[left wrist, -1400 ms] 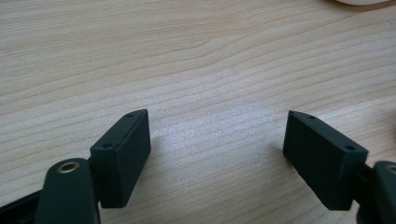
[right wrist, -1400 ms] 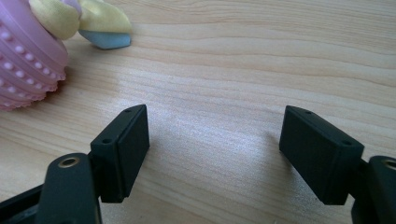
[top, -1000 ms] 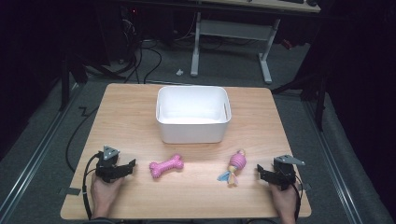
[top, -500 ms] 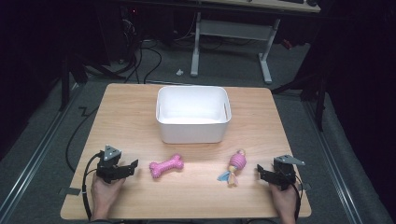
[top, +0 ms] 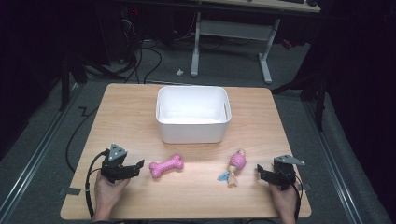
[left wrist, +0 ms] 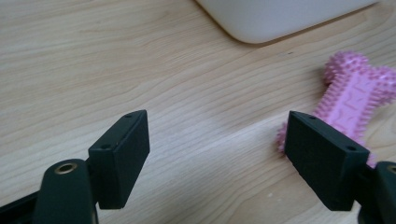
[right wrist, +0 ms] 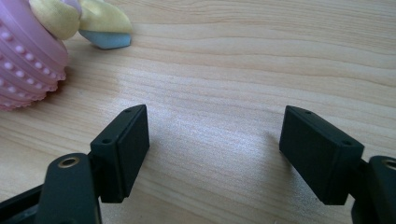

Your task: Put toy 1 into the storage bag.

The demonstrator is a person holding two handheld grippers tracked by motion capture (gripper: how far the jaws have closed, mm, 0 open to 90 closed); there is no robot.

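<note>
Fingers (left wrist: 121,154) of the left gripper (top: 133,167) stand apart, empty — the pink bone toy (top: 166,165) lies just beside them, long axis toward the white bin (top: 193,133); right gripper (top: 262,173) likewise agape.

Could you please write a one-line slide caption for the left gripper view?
Open left gripper over the wooden table, beside a spiky pink bone toy.

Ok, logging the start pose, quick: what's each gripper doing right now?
Left gripper: open, holding nothing, pink bone toy beside one jaw.
Right gripper: open, holding nothing, above bare table.
</note>
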